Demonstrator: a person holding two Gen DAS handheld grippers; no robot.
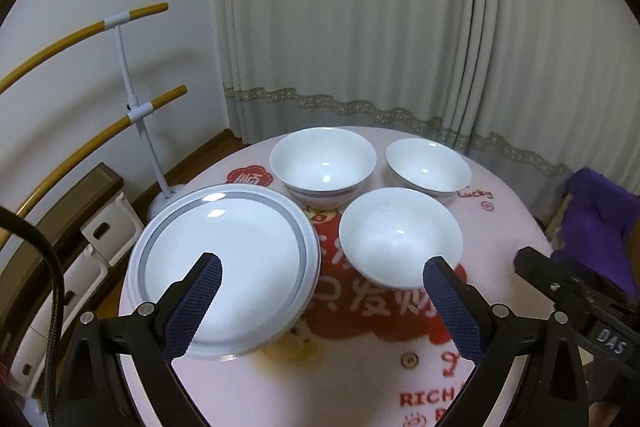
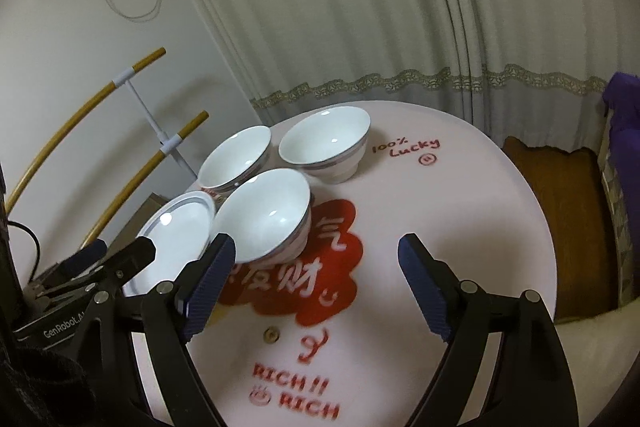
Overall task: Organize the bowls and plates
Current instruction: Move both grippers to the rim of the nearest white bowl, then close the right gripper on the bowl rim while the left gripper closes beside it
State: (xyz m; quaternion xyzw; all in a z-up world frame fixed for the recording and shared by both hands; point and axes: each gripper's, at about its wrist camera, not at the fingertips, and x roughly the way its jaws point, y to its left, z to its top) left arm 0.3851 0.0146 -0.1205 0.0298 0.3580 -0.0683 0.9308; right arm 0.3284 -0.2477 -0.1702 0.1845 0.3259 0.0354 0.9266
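round table (image 1: pixel 500 227), pink printed top | plate stack (image 1: pixel 224 251), possibly several | three bowls (image 1: pixel 400 235)

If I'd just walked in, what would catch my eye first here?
Probably the round pink table with its big red splash and lettering in the middle. Then three white bowls clustered at its far side, and a grey-ringed white plate at its left edge. Two open blue-padded grippers frame everything from below.

Left gripper (image 1: pixel 322 269): jaws spread wide, nothing between the pads, angled downward. Right gripper (image 2: pixel 316 251): jaws wide apart, empty, angled downward.
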